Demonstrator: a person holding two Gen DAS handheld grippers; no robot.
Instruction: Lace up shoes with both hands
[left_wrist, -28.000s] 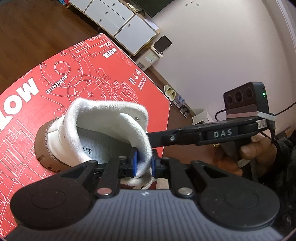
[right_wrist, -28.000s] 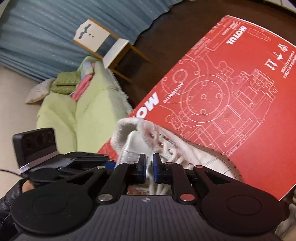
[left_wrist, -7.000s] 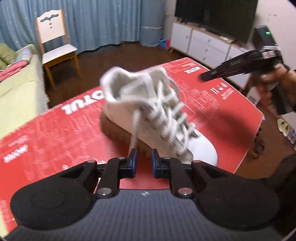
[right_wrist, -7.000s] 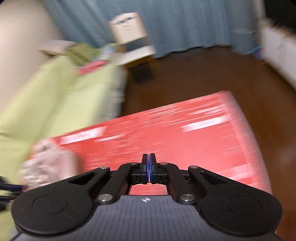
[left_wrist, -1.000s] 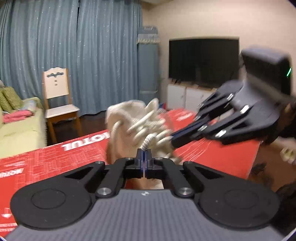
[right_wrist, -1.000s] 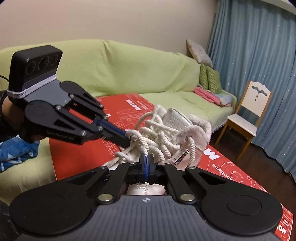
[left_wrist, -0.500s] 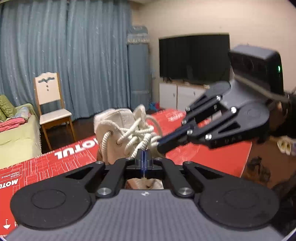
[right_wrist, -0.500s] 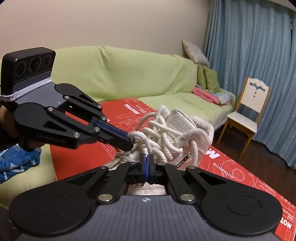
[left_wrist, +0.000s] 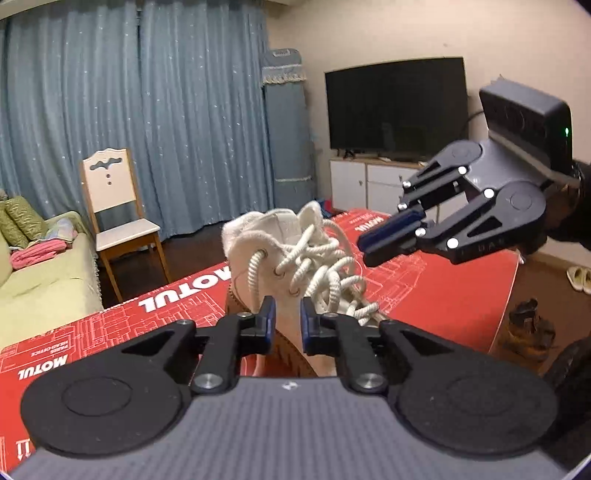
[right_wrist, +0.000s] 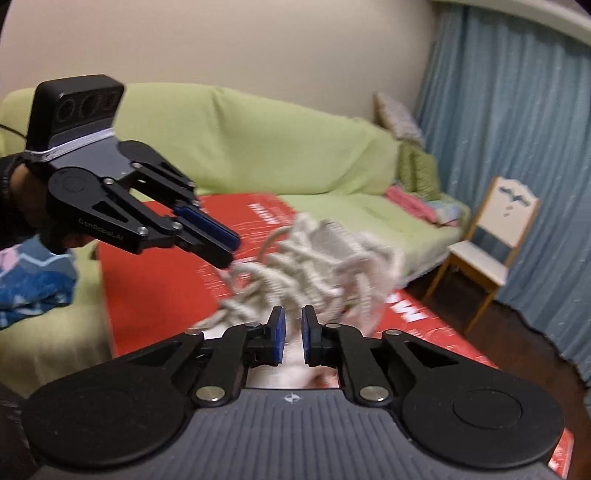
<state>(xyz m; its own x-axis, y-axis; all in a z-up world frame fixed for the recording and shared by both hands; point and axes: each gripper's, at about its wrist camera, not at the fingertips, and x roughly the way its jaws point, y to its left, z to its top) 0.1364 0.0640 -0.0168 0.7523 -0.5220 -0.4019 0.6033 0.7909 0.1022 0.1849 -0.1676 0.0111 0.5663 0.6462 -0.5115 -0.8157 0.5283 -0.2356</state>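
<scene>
Left wrist view. We list the left tool (left_wrist: 284, 319) low in the frame, its jaws opening, blue pads parted with nothing pressed between them; the side of the shoe shows through the gap behind. The white shoe (left_wrist: 291, 258) stands on the red printed board (left_wrist: 443, 295) covering the desk, its brown sole down and its opening turned toward the curtain (left_wrist: 147, 110). Its thick white laces (left_wrist: 325, 269) lie in loose crossings and loops over the tongue. The right tool (left_wrist: 373, 243) comes in from the right, tilted down toward the laces, its blue pads just beside them and apart from them; its jaws are opening too, and we see nothing gripped. A hand (left_wrist: 561, 214) in a dark sleeve holds it at the frame edge. Also noted: a chair (left_wrist: 114, 206), a dark television (left_wrist: 395, 107), a white cabinet (left_wrist: 369, 184).

Right wrist view. The right tool (right_wrist: 293, 334) sits low at centre, pads parted, bare between them. The shoe (right_wrist: 325, 273) is blurred, just beyond the fingertips, on the red board (right_wrist: 155, 288). The left tool (right_wrist: 219, 247) reaches in from the left, angled downward, tips near the blurred laces (right_wrist: 258, 280); whether they touch we cannot tell. A green sofa (right_wrist: 258, 155) fills the background.
</scene>
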